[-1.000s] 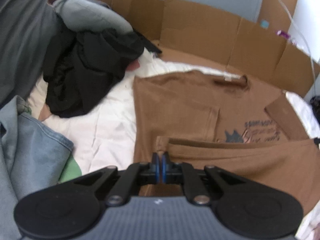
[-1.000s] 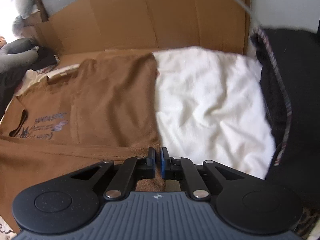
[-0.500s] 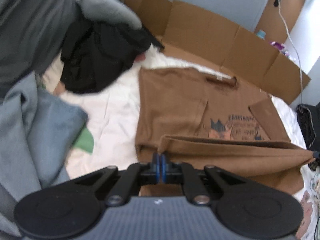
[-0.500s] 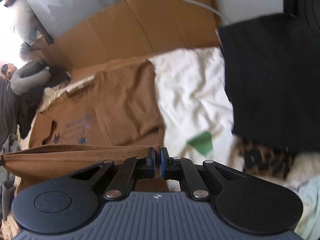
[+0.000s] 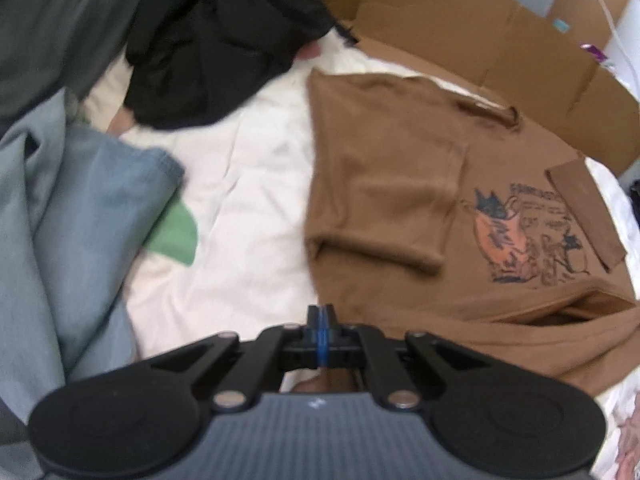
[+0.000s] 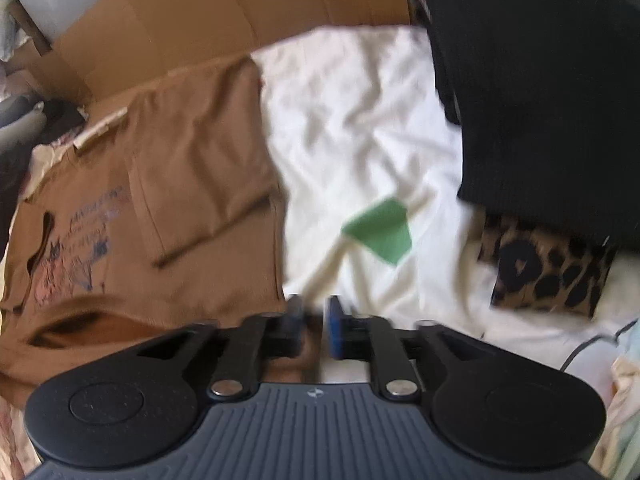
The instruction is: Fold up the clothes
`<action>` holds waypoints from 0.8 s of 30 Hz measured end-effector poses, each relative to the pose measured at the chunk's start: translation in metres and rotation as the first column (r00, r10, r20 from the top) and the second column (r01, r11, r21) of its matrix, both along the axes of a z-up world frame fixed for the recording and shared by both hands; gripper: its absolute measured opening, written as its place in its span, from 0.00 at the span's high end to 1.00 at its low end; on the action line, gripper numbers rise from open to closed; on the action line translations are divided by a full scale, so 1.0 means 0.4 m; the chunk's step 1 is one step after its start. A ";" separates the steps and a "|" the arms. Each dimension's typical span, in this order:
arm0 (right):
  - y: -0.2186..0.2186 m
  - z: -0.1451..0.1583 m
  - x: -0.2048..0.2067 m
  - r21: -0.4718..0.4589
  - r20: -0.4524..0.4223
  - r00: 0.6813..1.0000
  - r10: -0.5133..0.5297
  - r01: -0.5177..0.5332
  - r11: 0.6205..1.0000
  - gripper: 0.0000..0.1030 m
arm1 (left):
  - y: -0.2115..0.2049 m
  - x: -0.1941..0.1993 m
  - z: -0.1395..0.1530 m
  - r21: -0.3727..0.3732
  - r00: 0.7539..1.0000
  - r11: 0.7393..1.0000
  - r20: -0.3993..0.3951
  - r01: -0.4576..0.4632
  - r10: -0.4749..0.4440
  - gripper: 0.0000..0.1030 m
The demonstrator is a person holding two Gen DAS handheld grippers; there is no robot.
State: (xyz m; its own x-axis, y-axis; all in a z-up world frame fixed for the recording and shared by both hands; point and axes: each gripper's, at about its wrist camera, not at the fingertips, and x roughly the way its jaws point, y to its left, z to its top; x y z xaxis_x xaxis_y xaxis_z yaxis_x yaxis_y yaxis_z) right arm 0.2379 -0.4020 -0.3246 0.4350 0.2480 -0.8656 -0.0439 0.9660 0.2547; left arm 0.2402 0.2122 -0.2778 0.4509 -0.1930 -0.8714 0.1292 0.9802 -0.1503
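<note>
A brown T-shirt (image 5: 400, 184) with a printed chest lies on the white sheet (image 5: 240, 200), both sleeves folded inward. Its bottom hem is doubled up toward the print. My left gripper (image 5: 321, 314) is shut at the hem's left corner, with brown cloth showing under its tips. In the right wrist view the same shirt (image 6: 200, 152) lies to the left. My right gripper (image 6: 316, 312) is opening, its jaws apart. Brown cloth lies loose between and below them, and the pads do not press on it.
Cardboard walls (image 5: 480, 28) ring the far side. A black garment (image 5: 208, 52), blue denim (image 5: 80, 220) and a green cloth (image 5: 176, 232) lie left of the shirt. On the right are a black folded pile (image 6: 540, 100), a leopard-print piece (image 6: 548, 272) and a green scrap (image 6: 380, 232).
The right jaws have parted and let go of the hem. The hem, held taut between both grippers before, now sags onto the shirt. Both views have shifted.
</note>
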 end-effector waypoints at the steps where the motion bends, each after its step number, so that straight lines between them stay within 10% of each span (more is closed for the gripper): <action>1: 0.002 0.017 -0.001 -0.011 0.026 1.000 -0.005 0.005 1.000 0.53 | -0.002 -0.001 0.004 -0.004 1.000 1.000 0.003 0.008 -0.008 0.96; 12: 0.254 0.076 0.051 0.189 0.100 0.988 0.121 -0.138 0.972 0.53 | -0.013 -0.014 0.029 -0.001 0.998 0.999 0.044 0.039 -0.039 0.56; 24: 0.675 -0.054 0.036 0.451 -0.120 0.949 0.291 -0.208 0.868 0.53 | 0.029 -0.018 0.018 -0.091 0.996 0.995 0.076 -0.031 0.038 0.54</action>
